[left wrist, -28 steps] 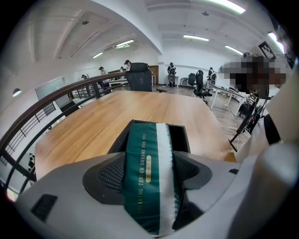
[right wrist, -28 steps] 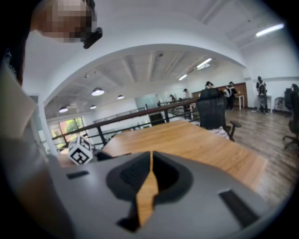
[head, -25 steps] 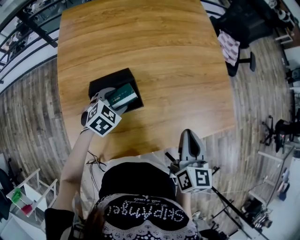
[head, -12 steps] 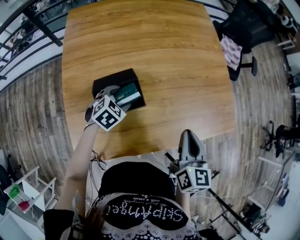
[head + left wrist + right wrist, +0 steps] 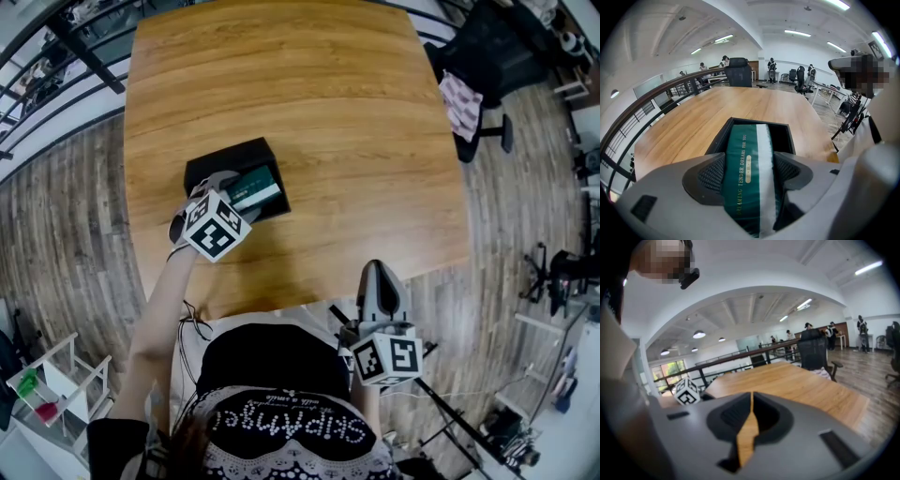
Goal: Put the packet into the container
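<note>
Left gripper [image 5: 749, 180], grey moulded plastic with ribbed dark pads [image 5: 712, 174], clamped on the near end of a packet [image 5: 746, 140]: glossy, dark green, oblong, with one white stripe along its length and gold lettering. Far end of the packet lying within the open top of the container [image 5: 782, 135], a matt black rectangular box with straight walls; contact with the box floor not discernible. Container set on the tabletop [image 5: 309, 103], pale wood with fine lengthwise grain and rounded corners, near the left edge in the head view. Right gripper [image 5: 751, 401], same grey shell, jaws pressed together on nothing, only a thin sliver of wood showing between them; held low beside the person [image 5: 281, 412], off the near edge of the tabletop and well apart from the container. Black-and-white marker cube [image 5: 214, 231] on the left gripper, a like one on the right. Beyond the far right corner, a black office chair [image 5: 483, 52] with a patterned cloth [image 5: 459, 94] draped on it, on a grey plank floor [image 5: 66, 216]
</note>
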